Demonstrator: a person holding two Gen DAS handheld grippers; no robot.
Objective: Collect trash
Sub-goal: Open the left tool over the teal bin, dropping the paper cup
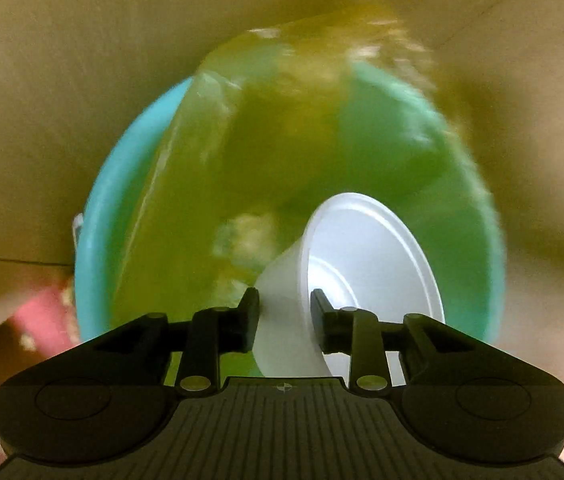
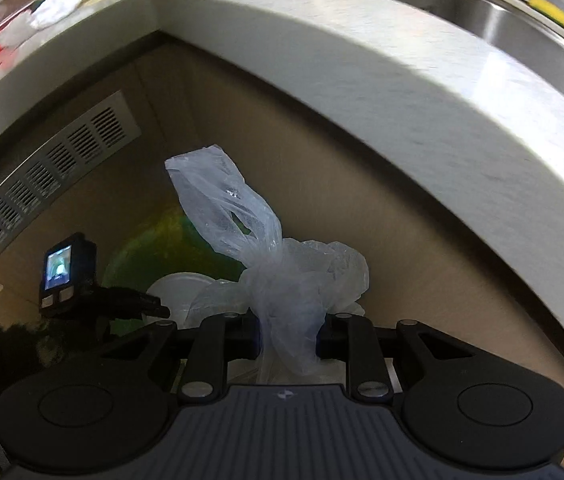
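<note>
Left tool (image 1: 284, 322) part-open astride white foam bowl (image 1: 346, 276), pads barely off its wall, directly above yellow-lined teal plastic bin (image 1: 94, 216). Right tool (image 2: 289, 334) clamped on crumpled clear plastic bag (image 2: 282, 264), just beside, short of bin.

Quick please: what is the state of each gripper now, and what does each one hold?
Left gripper: around the white foam cup over the bin; grip cannot be told.
Right gripper: closed on the clear plastic bag.

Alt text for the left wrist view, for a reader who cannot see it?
The left gripper straddles a white plastic cup over a turquoise bin lined with a yellow-green bag. Its jaws stand slightly apart from the cup.
</note>
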